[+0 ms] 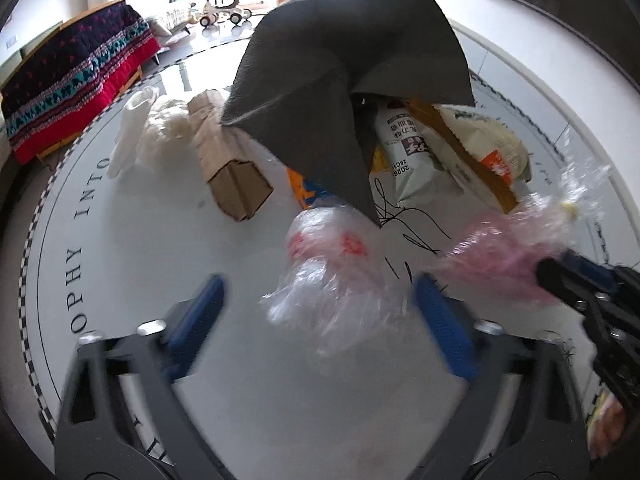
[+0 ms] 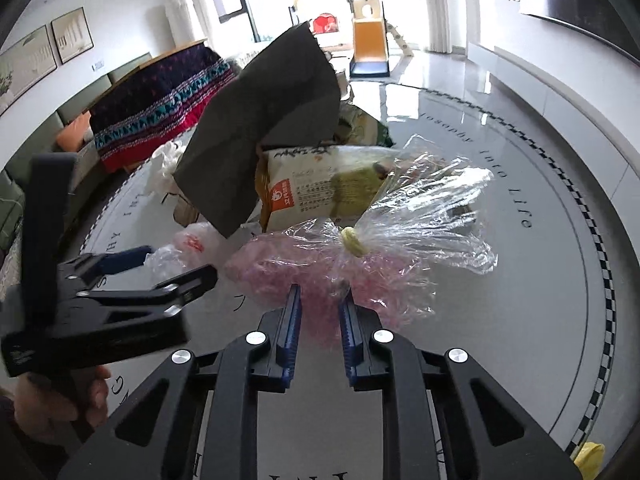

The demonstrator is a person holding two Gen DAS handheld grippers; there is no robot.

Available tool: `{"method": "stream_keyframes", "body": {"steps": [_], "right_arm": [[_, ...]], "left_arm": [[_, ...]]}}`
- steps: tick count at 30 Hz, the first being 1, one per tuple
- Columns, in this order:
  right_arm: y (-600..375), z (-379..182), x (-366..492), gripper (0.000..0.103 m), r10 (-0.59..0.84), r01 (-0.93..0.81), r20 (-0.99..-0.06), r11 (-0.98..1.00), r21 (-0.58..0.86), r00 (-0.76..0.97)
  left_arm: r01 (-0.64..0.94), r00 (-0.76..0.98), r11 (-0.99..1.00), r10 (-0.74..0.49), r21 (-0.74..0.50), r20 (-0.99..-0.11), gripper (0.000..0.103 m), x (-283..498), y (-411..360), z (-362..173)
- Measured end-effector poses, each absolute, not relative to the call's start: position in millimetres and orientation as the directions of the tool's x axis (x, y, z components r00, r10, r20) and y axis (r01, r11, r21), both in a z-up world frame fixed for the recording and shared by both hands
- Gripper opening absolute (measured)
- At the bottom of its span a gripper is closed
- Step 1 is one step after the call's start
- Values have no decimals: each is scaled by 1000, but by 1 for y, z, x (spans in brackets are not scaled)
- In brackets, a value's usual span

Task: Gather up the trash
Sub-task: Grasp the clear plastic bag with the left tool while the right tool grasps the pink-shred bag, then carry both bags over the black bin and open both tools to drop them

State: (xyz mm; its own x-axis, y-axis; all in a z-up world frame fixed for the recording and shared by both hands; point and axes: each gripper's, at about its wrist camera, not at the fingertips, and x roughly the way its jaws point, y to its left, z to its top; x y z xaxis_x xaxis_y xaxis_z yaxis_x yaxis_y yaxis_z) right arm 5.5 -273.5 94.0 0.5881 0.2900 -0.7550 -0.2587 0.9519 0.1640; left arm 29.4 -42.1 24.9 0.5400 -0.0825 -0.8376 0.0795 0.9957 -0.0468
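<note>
On the round white table [image 1: 120,280] lies a crumpled clear bag with red print [image 1: 332,272]. It sits between the blue pads of my left gripper [image 1: 320,286], which is open; the right pad is at the bag's edge and the left pad [image 1: 200,312] stands clear of it. From the right wrist view, the left gripper [image 2: 176,264] is low on the left beside that clear bag [image 2: 188,244]. My right gripper [image 2: 320,292] is shut on a pink-tinted clear bag [image 2: 280,264] tied with a yellow knot. The right gripper [image 1: 560,276] and pink bag [image 1: 500,256] also show at right.
Behind the bags a dark grey sheet [image 1: 340,92] droops over snack packets [image 1: 408,148]. A long cardboard box [image 1: 228,160] and white plastic [image 1: 132,132] lie at the left. A knitted blanket on a sofa [image 2: 160,104] is beyond the table. A hand [image 2: 60,408] holds the left tool.
</note>
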Motion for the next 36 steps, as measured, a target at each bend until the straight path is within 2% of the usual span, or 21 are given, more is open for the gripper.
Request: {"method": "stream_keyframes", "body": {"steps": [1,4,20,27,36], "right_arm": [[-274,95,5,20,292,-257,-754,952,168,588],[-272,100,3,20,298,-254,-748,951,177,593],[-233,143,-53,19,365,-332,-692,924,188,623],[-179,152,-92,19,452,-437,-663,876,204,597],[-74,146,-154,20,629,-656,-658,708,262,415]], "left_arm": [[84,527,995,-87,-50,-846,50,32,-43,22],[83,511,993,-117,-87,-852,40,31,-40,17],[94,595,987,-159,-128,-788,39,-73,-5,49],[6,637,994,-90,-112,-766,39,-131,52,54],[-211,648,975,87,-69,-757,39,-229,137,49]]}}
